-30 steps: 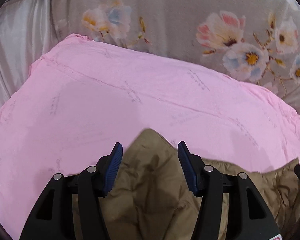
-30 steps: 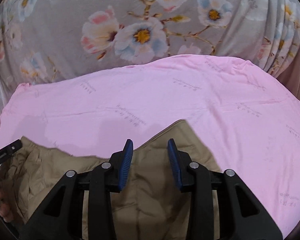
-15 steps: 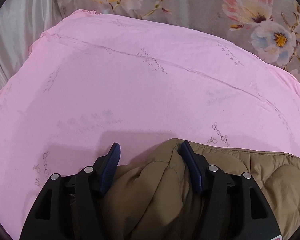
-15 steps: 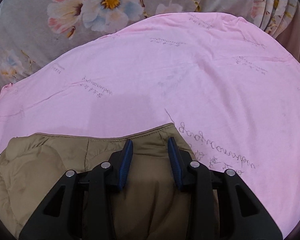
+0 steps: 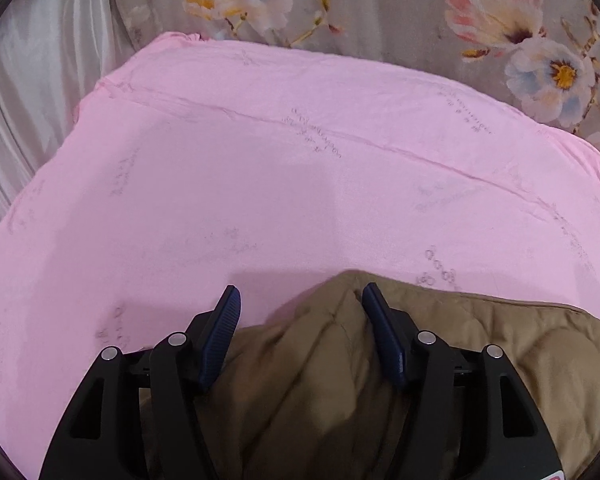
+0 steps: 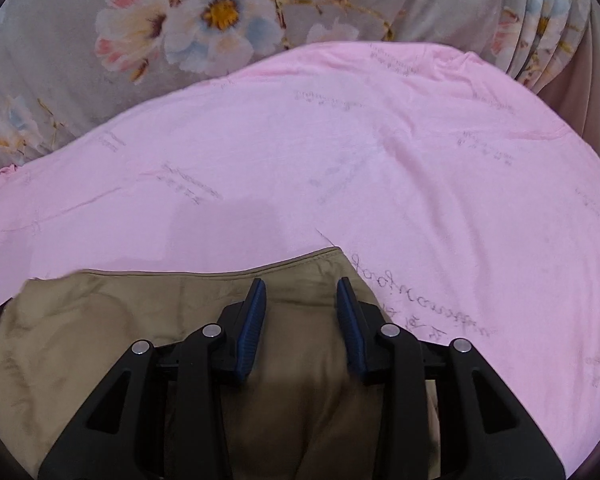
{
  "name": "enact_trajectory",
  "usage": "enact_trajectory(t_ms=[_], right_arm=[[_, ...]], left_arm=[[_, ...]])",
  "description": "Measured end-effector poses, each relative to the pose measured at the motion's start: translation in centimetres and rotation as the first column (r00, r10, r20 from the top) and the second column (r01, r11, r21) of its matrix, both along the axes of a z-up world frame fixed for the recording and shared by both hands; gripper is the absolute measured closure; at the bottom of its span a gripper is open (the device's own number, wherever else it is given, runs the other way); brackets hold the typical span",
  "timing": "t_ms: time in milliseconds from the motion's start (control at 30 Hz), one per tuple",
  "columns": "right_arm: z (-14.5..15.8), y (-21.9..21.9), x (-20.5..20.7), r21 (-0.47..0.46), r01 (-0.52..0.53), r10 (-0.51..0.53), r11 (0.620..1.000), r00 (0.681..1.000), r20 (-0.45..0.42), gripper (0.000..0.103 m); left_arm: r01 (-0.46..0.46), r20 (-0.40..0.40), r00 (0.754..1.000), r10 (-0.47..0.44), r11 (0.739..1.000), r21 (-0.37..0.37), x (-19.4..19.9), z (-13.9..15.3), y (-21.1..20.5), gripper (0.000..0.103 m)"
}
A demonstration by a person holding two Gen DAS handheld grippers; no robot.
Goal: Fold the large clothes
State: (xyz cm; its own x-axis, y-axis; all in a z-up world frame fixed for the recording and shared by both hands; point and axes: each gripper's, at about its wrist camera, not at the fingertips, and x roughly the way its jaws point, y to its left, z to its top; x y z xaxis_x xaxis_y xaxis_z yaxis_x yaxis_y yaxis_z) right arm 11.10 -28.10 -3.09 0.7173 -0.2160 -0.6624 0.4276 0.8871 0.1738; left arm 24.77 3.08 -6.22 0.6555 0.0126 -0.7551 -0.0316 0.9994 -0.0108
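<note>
A brown quilted garment [image 5: 500, 340] lies on a pink sheet [image 5: 260, 180], its hem straight across the right wrist view [image 6: 100, 340]. My left gripper [image 5: 300, 288] hangs low over the garment's left end. Its jaws stand wide and are closing. A bunched fold rises between them and leans on the right pad [image 5: 380, 328], while pink sheet shows beside the left pad [image 5: 224, 332]. My right gripper [image 6: 301, 281] is shut on the garment near its right corner, and cloth fills the gap between its pads.
The pink sheet [image 6: 380, 160] spreads wide beyond the garment, with faint printed script on it. Grey floral fabric [image 5: 380, 0] lies behind it in both views [image 6: 60, 80]. White satin cloth [image 5: 28, 100] borders the sheet on the far left.
Both grippers have sunk toward the pink sheet, and the garment, which hung peaked between them, now lies spread on it. The left jaws have widened and the cloth has come off the left pad.
</note>
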Motion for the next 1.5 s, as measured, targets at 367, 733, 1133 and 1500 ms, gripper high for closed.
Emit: enact_trajectory(t_ms=[367, 733, 1133, 1500], right_arm=[[1.7, 13.7, -4.8, -0.147, -0.251, 0.255, 0.957, 0.967, 0.012, 0.067], [-2.0, 13.1, -4.3, -0.13, -0.216, 0.22, 0.968, 0.975, 0.019, 0.066], [-2.8, 12.8, -3.6, -0.109, -0.208, 0.209, 0.972, 0.978, 0.0, 0.066], [-2.7, 12.7, -3.1, -0.095, -0.203, 0.203, 0.974, 0.979, -0.017, 0.067]], left_arm=[[0.117, 0.101, 0.988, -0.12, 0.993, 0.034, -11.0, 2.9, -6.1, 0.034], [0.093, 0.117, 0.988, -0.099, 0.994, 0.054, -10.9, -1.1, -6.3, 0.031], [0.075, 0.115, 0.99, -0.085, 0.993, 0.086, -10.4, -1.9, -6.8, 0.031], [0.06, 0.103, 0.992, -0.071, 0.993, 0.105, -10.1, -2.1, -7.1, 0.029]])
